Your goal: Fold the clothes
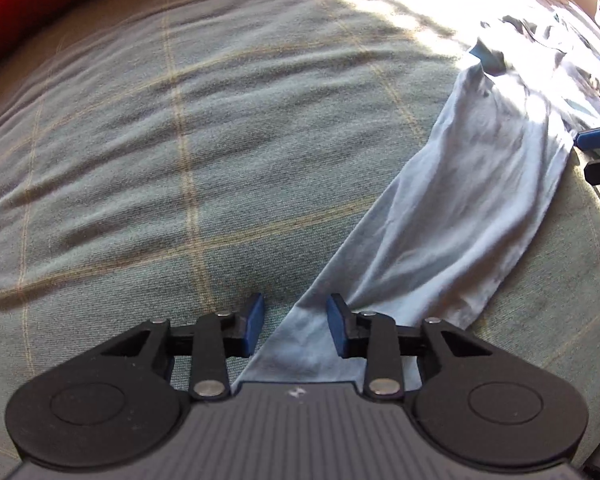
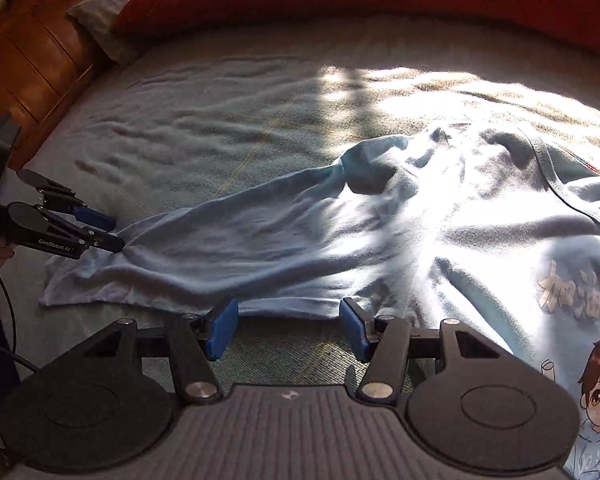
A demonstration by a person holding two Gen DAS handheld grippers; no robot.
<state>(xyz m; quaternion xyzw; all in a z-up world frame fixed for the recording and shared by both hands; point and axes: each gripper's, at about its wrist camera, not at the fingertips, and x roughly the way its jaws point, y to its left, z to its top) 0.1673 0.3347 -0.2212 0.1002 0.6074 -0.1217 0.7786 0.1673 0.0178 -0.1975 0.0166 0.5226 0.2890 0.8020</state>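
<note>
Harsh sun patches — deep shadows, fisheye-bent edges.

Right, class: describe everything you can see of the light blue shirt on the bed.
The light blue shirt is soft knit fabric, lying wrinkled and spread on the grey-green checked blanket, partly in bright sun. It has a ribbed neckline, pale printed characters and a cartoon child on the front. One long sleeve stretches out flat; its cuff end lies between the left gripper's blue fingers. Whether they pinch it is unclear. The right gripper hovers open at the sleeve's edge.
</note>
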